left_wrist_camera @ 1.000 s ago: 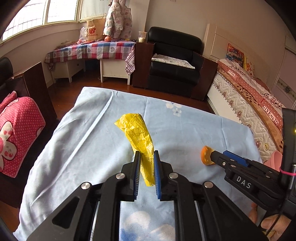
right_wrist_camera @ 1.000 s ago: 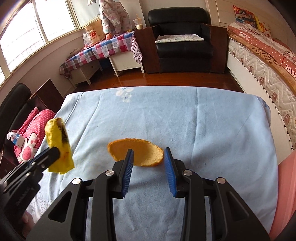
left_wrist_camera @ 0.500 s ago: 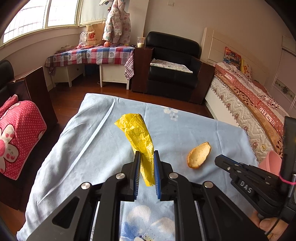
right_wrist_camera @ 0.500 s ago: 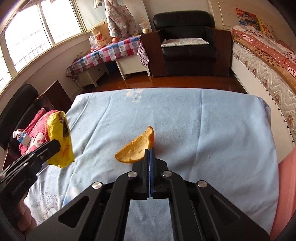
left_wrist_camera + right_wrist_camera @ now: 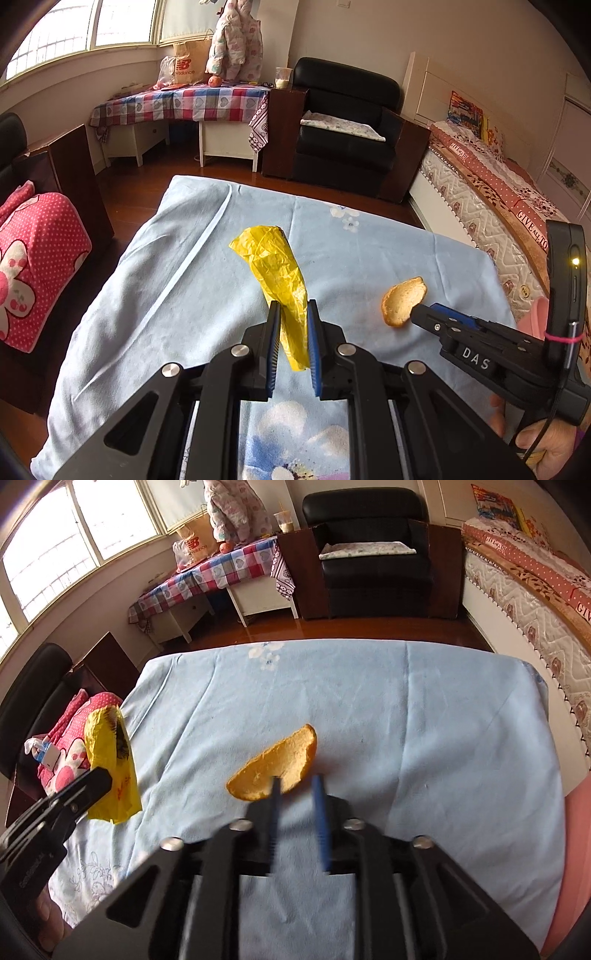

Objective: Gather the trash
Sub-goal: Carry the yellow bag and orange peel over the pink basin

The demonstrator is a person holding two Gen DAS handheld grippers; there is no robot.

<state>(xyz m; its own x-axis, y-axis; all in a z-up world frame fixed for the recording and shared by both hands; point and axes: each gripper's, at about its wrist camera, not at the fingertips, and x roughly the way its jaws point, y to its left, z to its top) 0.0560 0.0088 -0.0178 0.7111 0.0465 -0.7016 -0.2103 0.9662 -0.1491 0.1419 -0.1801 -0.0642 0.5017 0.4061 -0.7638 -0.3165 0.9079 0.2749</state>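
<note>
Left gripper (image 5: 291,314) clamped on crumpled yellow bag (image 5: 273,269).
Right gripper (image 5: 297,786), just opening, stands apart; curled orange peel (image 5: 275,771) at 11 o'clock.

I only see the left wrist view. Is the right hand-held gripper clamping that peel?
Observer: No. The right hand-held gripper has just been opening, and its jaws stand apart, not pressing the peel.
Operator: Where's the peel against its fingers?
Observer: Mostly left of the left finger, tilted up. Only its lower corner reaches the gap.
Operator: Anything on the bag's other side?
Observer: The bag, clamped in the left hand-held gripper, shows dark and red print there.
</note>
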